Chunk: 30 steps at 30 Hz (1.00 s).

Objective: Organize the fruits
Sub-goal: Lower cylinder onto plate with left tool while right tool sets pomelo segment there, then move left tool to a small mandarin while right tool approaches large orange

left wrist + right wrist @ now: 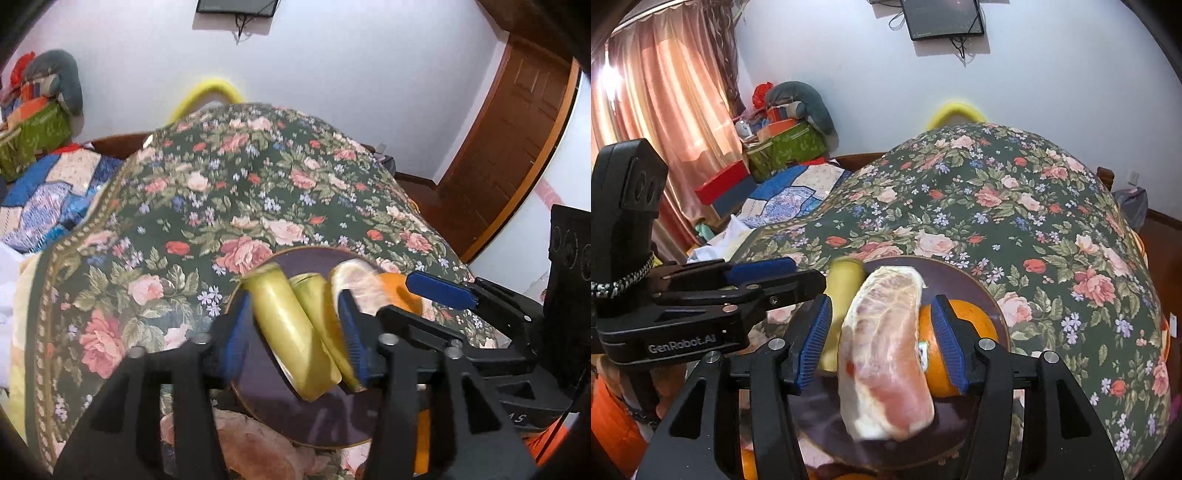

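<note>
Two yellow-green cylindrical fruit pieces (280, 325) lie slanted over a dark round plate (266, 402), between the blue pads of my left gripper (291, 306). They look blurred, and the pads stand beside them without a clear squeeze. A peeled pink-white pomelo segment (886, 350) lies lengthwise between the pads of my right gripper (881, 301), with a gap on its left side. An orange (967, 314) sits on the plate (960, 273) behind the right pad. One yellow-green piece (842, 288) shows left of the segment.
The plate rests on a dark floral cloth (221, 192) that bulges upward behind it. My left gripper's body (701, 310) crowds the left side of the right wrist view. Another orange fruit (748, 461) peeks out by the plate's near edge. Patchwork bedding and boxes (783, 192) lie at back left.
</note>
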{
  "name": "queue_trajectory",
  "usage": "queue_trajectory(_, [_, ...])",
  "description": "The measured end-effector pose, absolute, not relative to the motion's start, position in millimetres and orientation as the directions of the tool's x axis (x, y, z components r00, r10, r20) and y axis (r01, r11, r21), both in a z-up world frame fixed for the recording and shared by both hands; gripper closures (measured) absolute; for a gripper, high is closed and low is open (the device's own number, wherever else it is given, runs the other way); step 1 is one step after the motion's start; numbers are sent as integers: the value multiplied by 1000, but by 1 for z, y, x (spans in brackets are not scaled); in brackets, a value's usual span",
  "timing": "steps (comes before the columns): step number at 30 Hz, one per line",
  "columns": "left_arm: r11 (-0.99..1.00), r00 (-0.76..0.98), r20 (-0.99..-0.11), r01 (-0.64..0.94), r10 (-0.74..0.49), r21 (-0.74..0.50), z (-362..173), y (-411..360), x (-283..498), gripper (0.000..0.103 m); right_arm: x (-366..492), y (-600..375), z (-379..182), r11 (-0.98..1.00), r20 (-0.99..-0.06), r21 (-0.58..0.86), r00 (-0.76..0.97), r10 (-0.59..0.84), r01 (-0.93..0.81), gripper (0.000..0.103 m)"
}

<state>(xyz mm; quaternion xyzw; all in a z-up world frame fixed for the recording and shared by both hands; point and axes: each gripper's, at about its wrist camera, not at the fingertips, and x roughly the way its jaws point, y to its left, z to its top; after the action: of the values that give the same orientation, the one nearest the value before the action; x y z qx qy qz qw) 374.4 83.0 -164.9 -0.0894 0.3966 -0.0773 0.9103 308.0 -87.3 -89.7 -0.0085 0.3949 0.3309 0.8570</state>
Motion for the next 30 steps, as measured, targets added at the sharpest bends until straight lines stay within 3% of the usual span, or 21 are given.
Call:
queue_trajectory(22, [995,760,-647,-14,-56,-101,-96,80,257,51,218,-119,-26,790,-617,190,555,558,-583,50])
queue_trajectory(30, [997,751,-658,3,-50,-73,-101,73,217,47,186,-129,-36,819,-644,142,576,503,-556,36])
